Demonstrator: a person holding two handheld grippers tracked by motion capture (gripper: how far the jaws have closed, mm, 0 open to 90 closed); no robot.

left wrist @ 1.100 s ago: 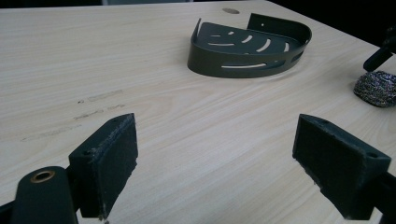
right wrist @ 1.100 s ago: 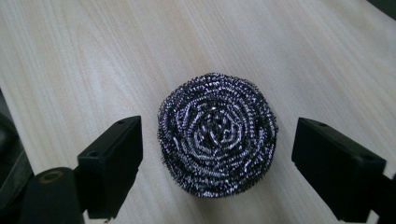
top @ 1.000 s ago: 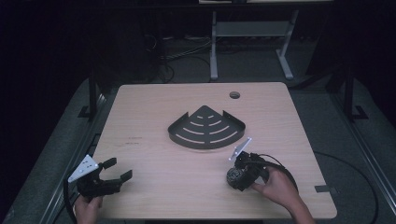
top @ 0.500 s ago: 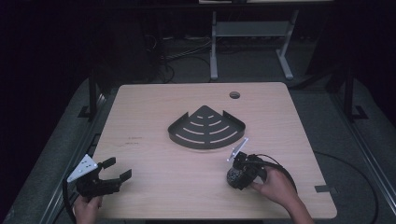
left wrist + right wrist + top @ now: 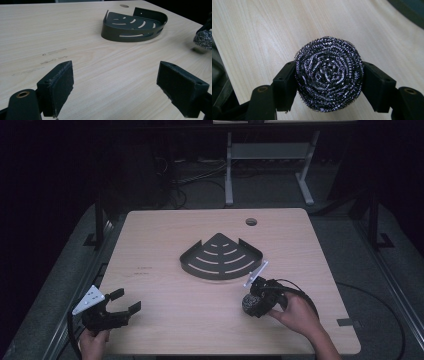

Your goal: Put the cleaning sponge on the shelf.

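While I hold: right claw (image 5: 329, 82) clamped on steel wool scourer (image 5: 329, 73)
left claw (image 5: 122, 91): wide open, empty
target: corner caddy (image 5: 221, 257) lies ahead-left of right claw, nearer it

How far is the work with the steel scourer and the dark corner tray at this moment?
Done: the right claw is shut on the steel scourer, which the left gripper view shows just above the table. In hand: carrying it, probably toward the corner tray close by. Left: the tray is empty, so placing it likely remains. The left claw is open and idle.
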